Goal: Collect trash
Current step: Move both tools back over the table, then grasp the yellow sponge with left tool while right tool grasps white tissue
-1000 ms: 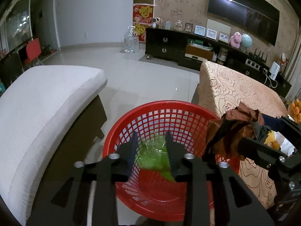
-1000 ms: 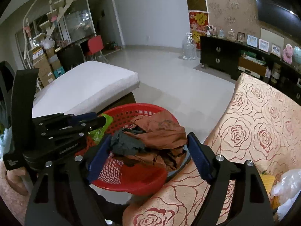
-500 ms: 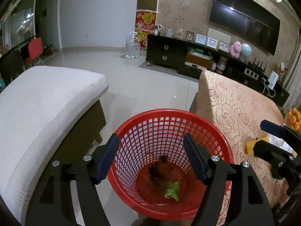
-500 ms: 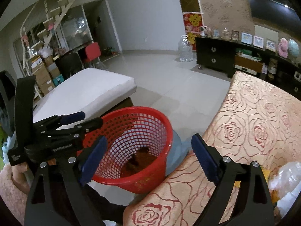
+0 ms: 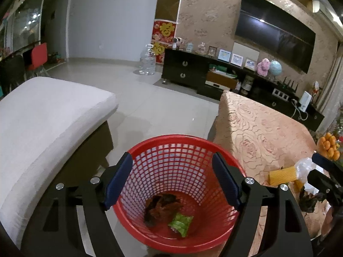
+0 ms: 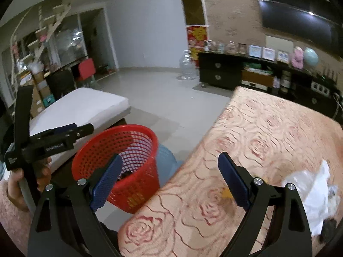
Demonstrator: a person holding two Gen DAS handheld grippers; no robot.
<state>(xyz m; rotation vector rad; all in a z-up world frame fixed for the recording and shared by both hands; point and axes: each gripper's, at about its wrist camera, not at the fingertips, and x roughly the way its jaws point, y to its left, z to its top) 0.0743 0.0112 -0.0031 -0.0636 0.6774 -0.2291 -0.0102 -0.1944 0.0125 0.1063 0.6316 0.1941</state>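
1. Two items lie at the bottom of the red basket (image 5: 182, 192), seen only in the left wrist view: a crumpled brown wrapper (image 5: 161, 206) and a green wrapper (image 5: 180, 227) just beside it.
2. Left wrist view: left gripper (image 5: 172, 181) points down into the basket, jaws apart, having just been opening, nothing between the pads. Basket stands on the floor between the white cushioned seat (image 5: 42, 128) and the table with a rose-patterned cloth (image 5: 263, 132).
3. Same view, right edge: the right gripper shows over the table, near a yellow piece (image 5: 283, 176), clear plastic (image 5: 304, 167) and a dark scrap (image 5: 308, 200).
4. Right wrist view: right gripper (image 6: 169, 182) points down over the table's near edge, jaws wide apart and empty. White plastic bag (image 6: 310, 190) lies on the cloth at right; picture blurred there.
5. Same view only: a hand (image 6: 25, 180) grips the left gripper's handle, left of the basket. Basket contents are mostly hidden by its wall.
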